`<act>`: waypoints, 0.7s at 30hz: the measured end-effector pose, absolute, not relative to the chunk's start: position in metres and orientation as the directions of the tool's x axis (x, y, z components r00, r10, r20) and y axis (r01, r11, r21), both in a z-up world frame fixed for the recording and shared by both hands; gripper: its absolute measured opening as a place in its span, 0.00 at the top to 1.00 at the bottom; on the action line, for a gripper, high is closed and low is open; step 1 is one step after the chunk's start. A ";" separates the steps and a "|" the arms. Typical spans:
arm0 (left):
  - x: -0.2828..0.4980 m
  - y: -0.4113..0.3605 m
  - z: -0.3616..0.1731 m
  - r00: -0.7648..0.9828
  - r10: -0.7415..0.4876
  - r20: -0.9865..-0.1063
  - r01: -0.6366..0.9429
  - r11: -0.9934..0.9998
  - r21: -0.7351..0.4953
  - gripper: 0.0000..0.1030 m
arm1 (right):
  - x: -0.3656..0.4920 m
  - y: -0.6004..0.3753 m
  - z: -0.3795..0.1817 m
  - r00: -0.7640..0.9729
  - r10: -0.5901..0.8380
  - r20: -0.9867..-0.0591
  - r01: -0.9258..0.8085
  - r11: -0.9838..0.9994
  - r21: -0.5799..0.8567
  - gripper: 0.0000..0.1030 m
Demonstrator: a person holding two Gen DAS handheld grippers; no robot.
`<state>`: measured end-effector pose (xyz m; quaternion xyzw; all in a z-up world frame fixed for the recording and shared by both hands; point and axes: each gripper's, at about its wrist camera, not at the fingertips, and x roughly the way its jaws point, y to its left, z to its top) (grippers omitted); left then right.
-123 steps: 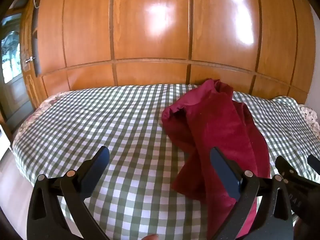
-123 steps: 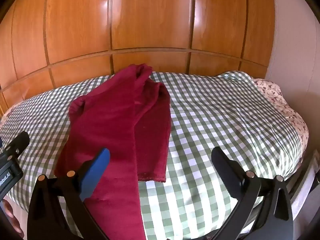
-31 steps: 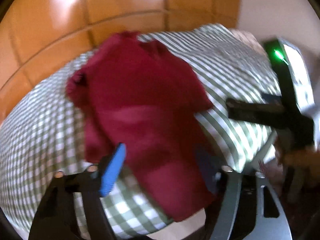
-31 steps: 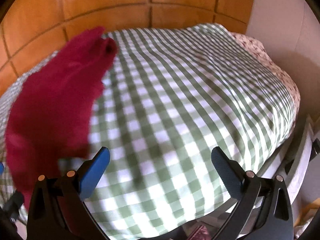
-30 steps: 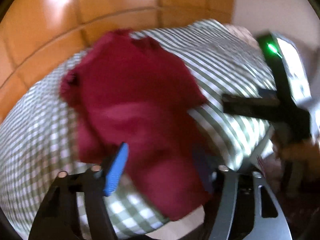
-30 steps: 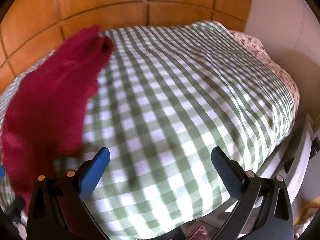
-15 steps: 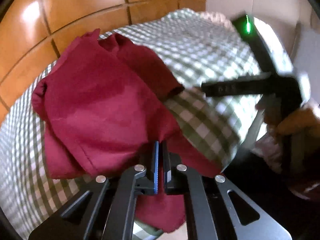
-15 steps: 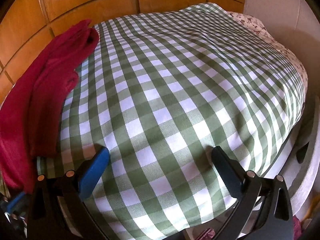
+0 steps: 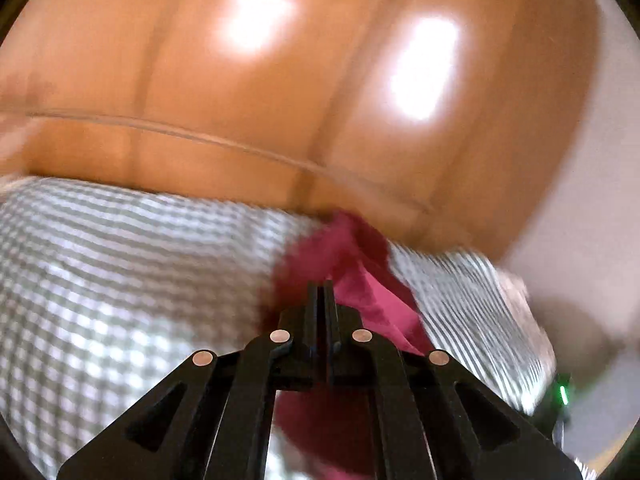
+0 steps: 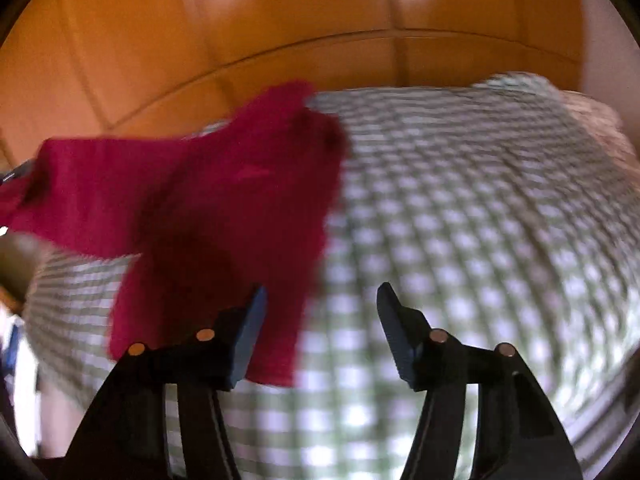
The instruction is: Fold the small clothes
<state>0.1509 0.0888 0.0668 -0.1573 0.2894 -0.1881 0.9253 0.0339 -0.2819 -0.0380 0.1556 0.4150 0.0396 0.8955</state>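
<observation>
While the left hand-held gripper [image 9: 320,292] pinches the red garment [image 10: 224,216] above the checked bed [image 10: 480,208], the right hand-held gripper [image 10: 320,320], jaws just narrowing yet empty beside the cloth's hanging edge, could shut on air; the thin pinch might slip.

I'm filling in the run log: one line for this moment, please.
left tongs: shut on dark red fabric garment | right tongs: open, just closing, nothing pinched | garment partly lifted over green-checked bedcover
</observation>
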 end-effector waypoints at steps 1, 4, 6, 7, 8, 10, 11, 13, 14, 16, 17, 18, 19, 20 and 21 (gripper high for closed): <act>0.162 0.104 0.069 0.784 -0.391 -0.482 0.200 0.894 -0.401 0.99 | 0.041 -0.274 -0.038 0.640 0.249 -0.727 0.030 0.937 0.348 0.47; 0.199 0.145 0.067 0.820 -0.223 -0.527 0.017 0.930 -0.367 0.99 | 0.063 -0.252 -0.045 0.583 0.355 -0.730 -0.032 0.909 0.416 0.47; 0.212 0.169 0.063 0.815 -0.139 -0.562 -0.078 0.936 -0.344 0.99 | 0.076 -0.238 -0.054 0.550 0.388 -0.739 -0.047 0.898 0.437 0.47; 0.219 0.177 0.060 0.810 -0.109 -0.577 -0.118 0.932 -0.343 0.99 | 0.082 -0.234 -0.059 0.536 0.396 -0.745 -0.046 0.895 0.443 0.47; 0.225 0.185 0.056 0.803 -0.083 -0.591 -0.156 0.927 -0.342 0.99 | 0.088 -0.229 -0.064 0.521 0.402 -0.753 -0.040 0.892 0.450 0.48; 0.232 0.199 0.048 0.787 -0.005 -0.617 -0.244 0.916 -0.319 0.99 | 0.090 -0.221 -0.067 0.517 0.403 -0.755 -0.031 0.890 0.454 0.58; 0.233 0.204 0.046 0.780 0.005 -0.625 -0.258 0.913 -0.315 0.99 | 0.091 -0.216 -0.065 0.518 0.397 -0.757 -0.041 0.896 0.442 0.61; 0.233 0.211 0.039 0.760 -0.005 -0.650 -0.265 0.911 -0.316 0.74 | 0.091 -0.209 -0.062 0.510 0.402 -0.760 -0.071 0.901 0.429 0.83; 0.231 0.211 0.037 0.752 0.009 -0.659 -0.277 0.911 -0.304 0.59 | 0.094 -0.202 -0.061 0.506 0.399 -0.765 -0.089 0.906 0.413 0.86; 0.218 0.212 0.028 0.758 0.026 -0.652 -0.304 0.898 -0.318 0.35 | 0.092 -0.200 -0.053 0.518 0.381 -0.766 -0.124 0.920 0.373 0.92; 0.217 0.211 0.024 0.761 0.012 -0.649 -0.297 0.896 -0.331 0.35 | 0.090 -0.203 -0.047 0.525 0.381 -0.761 -0.134 0.920 0.369 0.92; 0.211 0.206 0.019 0.750 -0.014 -0.661 -0.276 0.902 -0.332 0.35 | 0.088 -0.208 -0.041 0.537 0.383 -0.751 -0.132 0.918 0.374 0.93; 0.210 0.205 0.014 0.743 -0.028 -0.669 -0.260 0.909 -0.327 0.35 | 0.086 -0.216 -0.033 0.558 0.380 -0.738 -0.126 0.918 0.377 0.93; 0.204 0.199 0.008 0.738 -0.044 -0.673 -0.236 0.917 -0.320 0.35 | 0.082 -0.229 -0.022 0.594 0.362 -0.718 -0.113 0.922 0.371 0.93; 0.198 0.193 0.004 0.734 -0.061 -0.676 -0.214 0.924 -0.316 0.35 | 0.081 -0.244 -0.010 0.633 0.330 -0.700 -0.090 0.930 0.357 0.94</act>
